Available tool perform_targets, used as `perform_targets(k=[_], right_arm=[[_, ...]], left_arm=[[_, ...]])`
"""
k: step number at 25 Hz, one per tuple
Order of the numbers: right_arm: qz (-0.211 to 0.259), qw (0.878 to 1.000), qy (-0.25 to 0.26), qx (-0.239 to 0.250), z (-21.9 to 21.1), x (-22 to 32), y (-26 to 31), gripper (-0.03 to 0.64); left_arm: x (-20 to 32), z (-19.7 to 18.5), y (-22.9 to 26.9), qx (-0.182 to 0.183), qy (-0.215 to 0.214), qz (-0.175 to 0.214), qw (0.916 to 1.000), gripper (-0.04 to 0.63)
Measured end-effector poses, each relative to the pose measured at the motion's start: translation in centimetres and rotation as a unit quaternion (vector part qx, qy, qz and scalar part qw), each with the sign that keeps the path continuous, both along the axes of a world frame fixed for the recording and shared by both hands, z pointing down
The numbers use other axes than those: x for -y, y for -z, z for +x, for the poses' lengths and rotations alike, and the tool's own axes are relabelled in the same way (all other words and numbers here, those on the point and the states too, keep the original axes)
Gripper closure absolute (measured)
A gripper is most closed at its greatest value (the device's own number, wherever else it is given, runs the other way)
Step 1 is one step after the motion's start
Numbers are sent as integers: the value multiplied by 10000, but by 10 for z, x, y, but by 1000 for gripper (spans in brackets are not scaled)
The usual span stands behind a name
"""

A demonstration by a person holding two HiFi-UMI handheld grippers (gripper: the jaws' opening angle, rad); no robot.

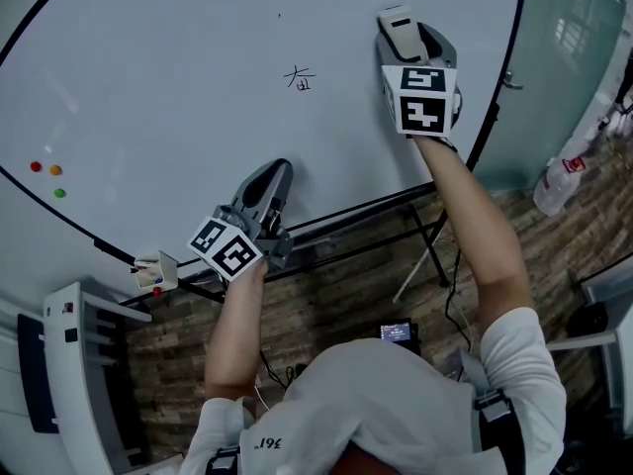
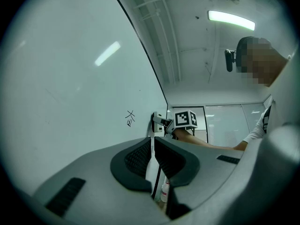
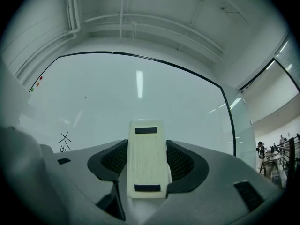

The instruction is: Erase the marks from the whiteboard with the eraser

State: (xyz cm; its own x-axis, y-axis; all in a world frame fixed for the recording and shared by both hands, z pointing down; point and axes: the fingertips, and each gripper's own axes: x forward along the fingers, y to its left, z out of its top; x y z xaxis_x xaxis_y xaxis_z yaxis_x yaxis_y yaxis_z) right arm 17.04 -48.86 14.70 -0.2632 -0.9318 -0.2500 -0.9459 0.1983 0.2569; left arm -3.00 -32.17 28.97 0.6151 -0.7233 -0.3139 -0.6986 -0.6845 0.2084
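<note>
Three small coloured magnets (image 1: 55,170) are shown at the far left of the whiteboard (image 1: 158,77), well apart from the work. Low by the board's bottom edge, the left gripper (image 1: 277,171) is held with its jaws drawn almost together and nothing between them. Further right, one black mark (image 1: 300,78) stands unerased. To its right, the eraser (image 1: 400,26) is clamped lengthwise in the right gripper (image 1: 406,42), near the board's right edge; whether its felt face touches the surface cannot be told. Risk is judged to lie in the leftward stroke: were the pad tilted or lightly pressed, the mark could be smeared or skipped, and under drag the eraser could be twisted within the jaws.
</note>
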Motion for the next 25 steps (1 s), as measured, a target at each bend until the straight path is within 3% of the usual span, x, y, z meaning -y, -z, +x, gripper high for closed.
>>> perform_targets(k=[5,12,25], right_arm=[[4,10000,68,-26,-17,-14,-5,348],[24,9995,305,-85,-65,-40,-11,348],[66,9934,1074,-409,-188,-79,-35,348]], left_arm=[[-9,-4,-8,46,-130,-96,9999,568],[-22,-41,-2,77,-63,-80,9999,568],[-46,-109,-12,50,175,-122,9998,568]])
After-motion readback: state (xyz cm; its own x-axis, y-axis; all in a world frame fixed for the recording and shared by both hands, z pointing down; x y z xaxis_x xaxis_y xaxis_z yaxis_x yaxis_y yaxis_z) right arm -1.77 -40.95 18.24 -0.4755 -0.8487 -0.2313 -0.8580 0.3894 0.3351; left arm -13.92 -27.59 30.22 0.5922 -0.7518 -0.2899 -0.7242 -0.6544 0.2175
